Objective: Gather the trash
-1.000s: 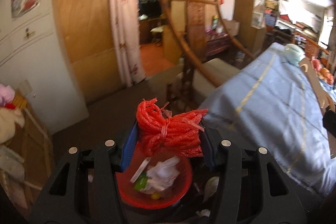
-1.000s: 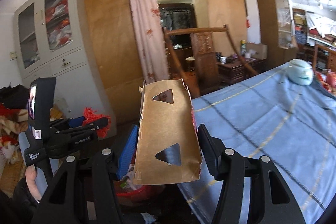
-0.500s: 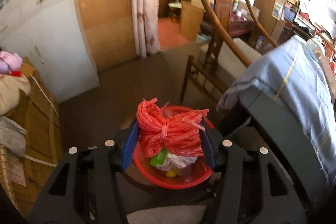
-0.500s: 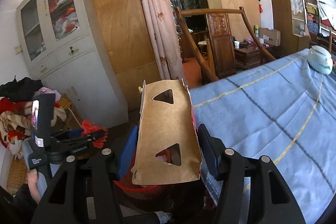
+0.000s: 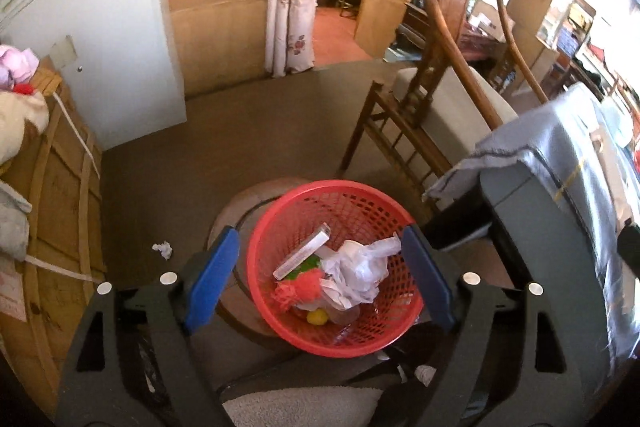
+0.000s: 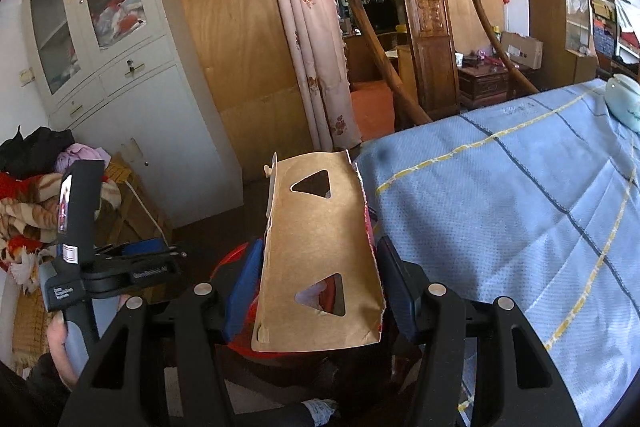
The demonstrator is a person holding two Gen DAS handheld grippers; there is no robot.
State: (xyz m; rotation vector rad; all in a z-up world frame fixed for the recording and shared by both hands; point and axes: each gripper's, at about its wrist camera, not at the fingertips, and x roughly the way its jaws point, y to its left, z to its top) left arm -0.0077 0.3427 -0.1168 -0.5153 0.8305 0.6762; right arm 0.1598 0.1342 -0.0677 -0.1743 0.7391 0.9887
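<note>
With the left gripper (image 5: pixel 320 267) spread empty over the red basket (image 5: pixel 280 203), the right gripper (image 6: pixel 316 283), clamping the cardboard piece (image 6: pixel 320 251), probably drops next.

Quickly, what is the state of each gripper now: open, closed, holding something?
Left gripper: open, holding nothing, above the red basket.
Right gripper: closed on the brown cardboard piece.

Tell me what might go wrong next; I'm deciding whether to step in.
The cardboard piece in the right gripper is wide and flat; dropped off-centre, it could catch the red basket rim and slide out. The basket already holds a heap of crumpled plastic, so it may perch on top. A paper scrap on the floor may be overlooked.
</note>
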